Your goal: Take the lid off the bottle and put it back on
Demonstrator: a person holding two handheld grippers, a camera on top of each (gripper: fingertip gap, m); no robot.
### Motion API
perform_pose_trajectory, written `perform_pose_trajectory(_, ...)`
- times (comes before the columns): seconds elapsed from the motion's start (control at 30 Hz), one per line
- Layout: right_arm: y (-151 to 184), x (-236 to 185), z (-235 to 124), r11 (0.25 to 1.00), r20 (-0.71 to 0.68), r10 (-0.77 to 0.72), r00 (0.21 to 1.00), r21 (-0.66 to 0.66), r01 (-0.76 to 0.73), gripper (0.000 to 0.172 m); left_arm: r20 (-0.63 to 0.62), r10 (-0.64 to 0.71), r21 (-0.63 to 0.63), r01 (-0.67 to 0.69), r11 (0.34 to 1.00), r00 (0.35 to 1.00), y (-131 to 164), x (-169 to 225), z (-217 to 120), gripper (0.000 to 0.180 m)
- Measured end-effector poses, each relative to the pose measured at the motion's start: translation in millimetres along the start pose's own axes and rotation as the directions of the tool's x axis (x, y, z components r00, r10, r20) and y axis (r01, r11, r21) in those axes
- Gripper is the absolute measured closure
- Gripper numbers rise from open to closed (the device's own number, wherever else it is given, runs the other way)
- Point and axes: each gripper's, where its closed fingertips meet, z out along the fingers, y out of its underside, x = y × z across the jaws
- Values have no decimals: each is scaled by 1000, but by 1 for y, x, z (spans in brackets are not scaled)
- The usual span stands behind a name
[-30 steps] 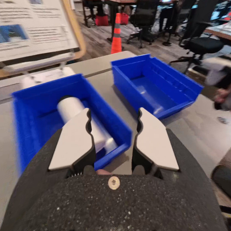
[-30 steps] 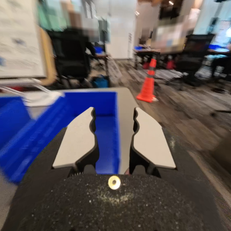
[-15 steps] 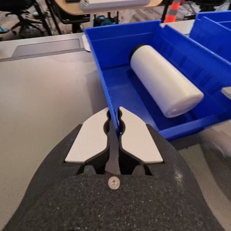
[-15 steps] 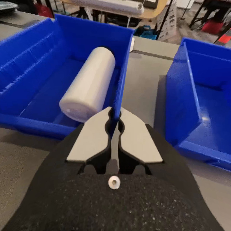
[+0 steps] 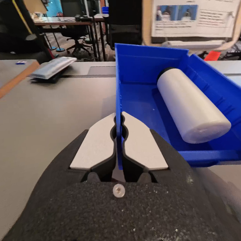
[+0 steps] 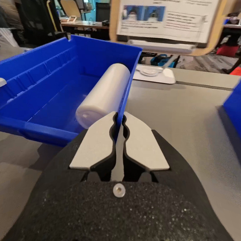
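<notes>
So quick update on where things stand:
Left gripper (image 5: 118,118): was wide open a second ago, now pinching the bin's (image 5: 150,54) left wall.
Right gripper (image 6: 120,114): same deal, now clamped on the bin's right wall.
Bottle (image 5: 187,104): lying on its side inside the blue bin, dark lid (image 5: 166,69) on, at the far end.
Meaning: looks like they're shifting the bin first; lid work hasn't begun.

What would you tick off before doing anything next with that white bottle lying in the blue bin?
1. Left gripper clamped on the blue bin side wall: ok.
2. Right gripper clamped on the opposite wall: ok.
3. White bottle inside the bin, lying on its side: ok.
4. Black lid still on the bottle: ok, though only its edge shows.
5. Bottle held by a gripper: not ok, neither touches it.
6. Bin resting flat on the table: cannot tell.
</notes>
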Motion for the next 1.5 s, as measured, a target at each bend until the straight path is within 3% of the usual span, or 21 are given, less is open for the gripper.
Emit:
perform_pose_trajectory(0.23,11,-101,44,997,104,-51,993,-58,58,166,41,-29,-75,32,997,999,31,-101,12,179)
perform_pose_trajectory(0.33,12,-113,53,997,103,-33,994,-67,40,166,30,-96,-76,98,992,995,36,-112,16,179)
perform_pose_trajectory(0.5,14,-116,55,993,178,-13,984,-110,33,164,50,-57,-79,61,995,997,34,-115,19,179)
perform_pose_trajectory(0.57,11,-119,42,992,280,9,960,-125,27,155,39,-80,-84,83,993,996,34,-116,19,178)
perform_pose_trajectory(0.63,8,-113,17,990,394,-30,919,-117,82,136,32,-115,-82,117,990,993,34,-117,18,176)
perform_pose_trajectory(0.7,8,-83,-7,982,410,-98,907,-105,154,116,17,-130,-65,131,989,991,31,-117,14,163)
perform_pose_trajectory(0.77,2,-33,-30,979,352,-162,922,-64,196,107,33,-130,-17,130,991,991,20,-122,5,158)
perform_pose_trajectory(0.93,-5,136,-77,982,-47,-187,981,7,187,107,134,-59,169,36,985,989,-19,-122,-33,157)
perform_pose_trajectory(1.03,15,209,-94,994,-211,-107,972,-27,104,105,76,-37,169,24,985,996,-26,-79,-45,156)
perform_pose_trajectory(1.17,49,237,-85,995,-193,-20,981,-99,1,108,-201,-61,55,73,996,978,2,28,-62,153)
perform_pose_trajectory(1.27,65,236,-69,983,-153,-58,986,-178,31,115,-278,32,33,-24,999,960,28,83,-80,153)
perform_pose_trajectory(1.33,72,247,-63,973,-195,-85,977,-228,39,162,-264,127,37,-121,992,956,37,98,-82,154)
perform_pose_trajectory(1.4,73,249,-60,974,-174,-68,982,-225,28,164,-248,182,39,-178,983,952,43,102,-79,154)
perform_pose_trajectory(1.5,73,261,-60,972,-209,-94,973,-230,44,165,-266,121,-28,-133,991,956,58,103,-73,153)
